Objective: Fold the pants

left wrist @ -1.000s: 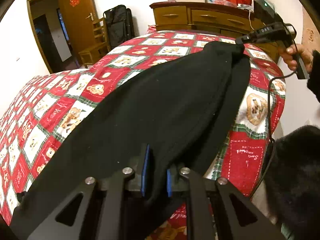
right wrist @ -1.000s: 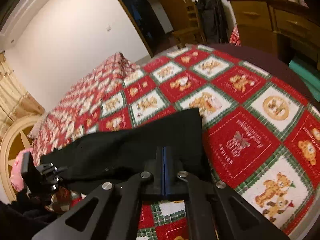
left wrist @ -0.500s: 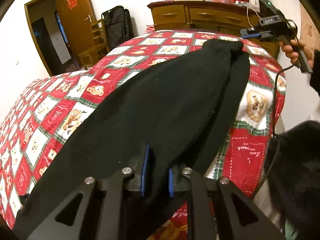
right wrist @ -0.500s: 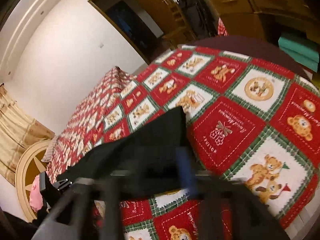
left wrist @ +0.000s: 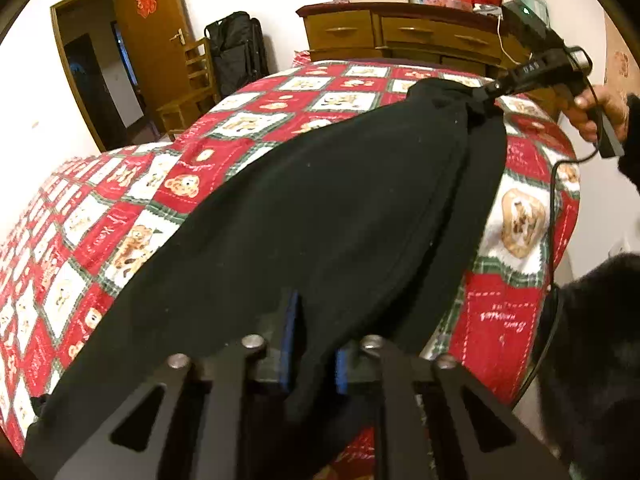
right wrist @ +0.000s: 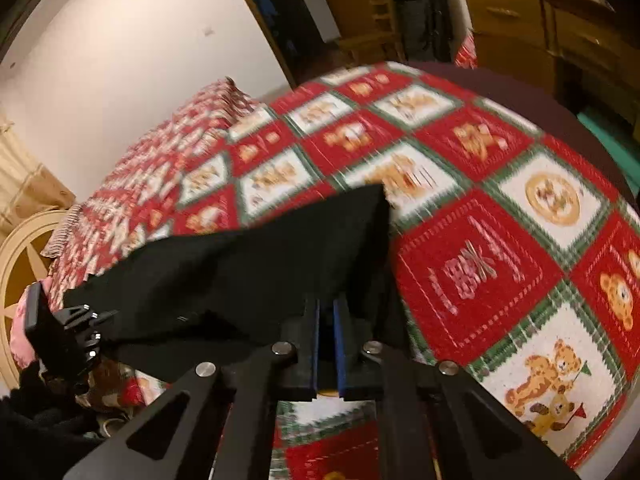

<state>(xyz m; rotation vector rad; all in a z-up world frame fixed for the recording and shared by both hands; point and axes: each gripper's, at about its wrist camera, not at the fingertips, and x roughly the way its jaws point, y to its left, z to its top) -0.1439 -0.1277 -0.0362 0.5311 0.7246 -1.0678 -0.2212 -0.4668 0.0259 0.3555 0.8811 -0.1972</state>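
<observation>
1. The left gripper was clamped on a fold of the black pants; the cloth rose between its 2 blue pads and spread away from them.
2. The right gripper had just been closing; its blue-lined fingers stood nearly together at the pants' far end, and in the left wrist view its tip pinched a gathered corner of the cloth.
3. The pants lay stretched lengthwise between the 2 grippers, folded so that 1 leg lay over the other, along the near edge of the bed.
4. Under them was a red, white and green quilt printed with teddy bears.
5. A hand held the right gripper's handle; a black cable hung from it.
6. Beyond the bed stood a wooden dresser, a black suitcase and an open wooden door.
</observation>
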